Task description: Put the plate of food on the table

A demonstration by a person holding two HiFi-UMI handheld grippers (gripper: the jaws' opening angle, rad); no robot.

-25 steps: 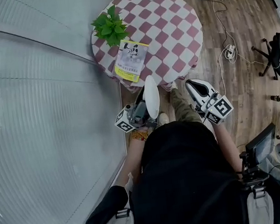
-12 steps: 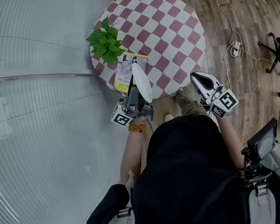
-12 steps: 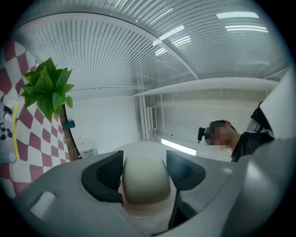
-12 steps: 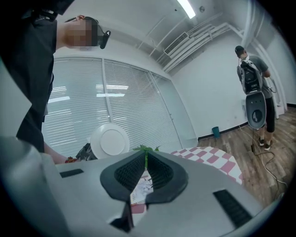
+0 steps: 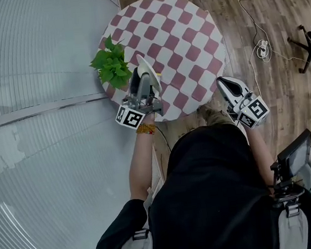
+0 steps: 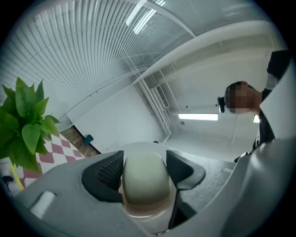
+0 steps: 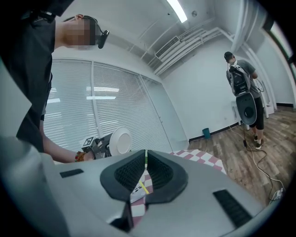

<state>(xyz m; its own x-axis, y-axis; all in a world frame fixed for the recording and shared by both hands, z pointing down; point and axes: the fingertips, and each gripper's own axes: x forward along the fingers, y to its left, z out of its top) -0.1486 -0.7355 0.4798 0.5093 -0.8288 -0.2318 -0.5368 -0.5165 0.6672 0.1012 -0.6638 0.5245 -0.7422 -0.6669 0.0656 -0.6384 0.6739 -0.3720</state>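
Note:
A white plate (image 5: 148,74) stands almost on edge, and my left gripper (image 5: 142,83) is shut on its rim. It hangs over the near-left edge of the round table (image 5: 183,28) with the pink-and-white checked cloth, beside the potted green plant (image 5: 111,65). In the left gripper view the pale plate rim (image 6: 145,180) fills the gap between the jaws of the left gripper (image 6: 145,159). No food shows on the plate. My right gripper (image 5: 224,81) hovers off the table's near-right edge, shut and empty. From the right gripper (image 7: 145,159) I see the plate (image 7: 122,140) face-on.
A booklet (image 7: 138,190) lies on the table near the plant, hidden under the plate in the head view. A wall of blinds (image 5: 38,78) runs along the left. Cables and a power strip (image 5: 261,47) lie on the wooden floor. A person (image 7: 243,92) stands farther off.
My left gripper has carried the plate forward, from in front of the table to over its near-left edge by the plant, covering the booklet. The right gripper has kept pace, still shut.

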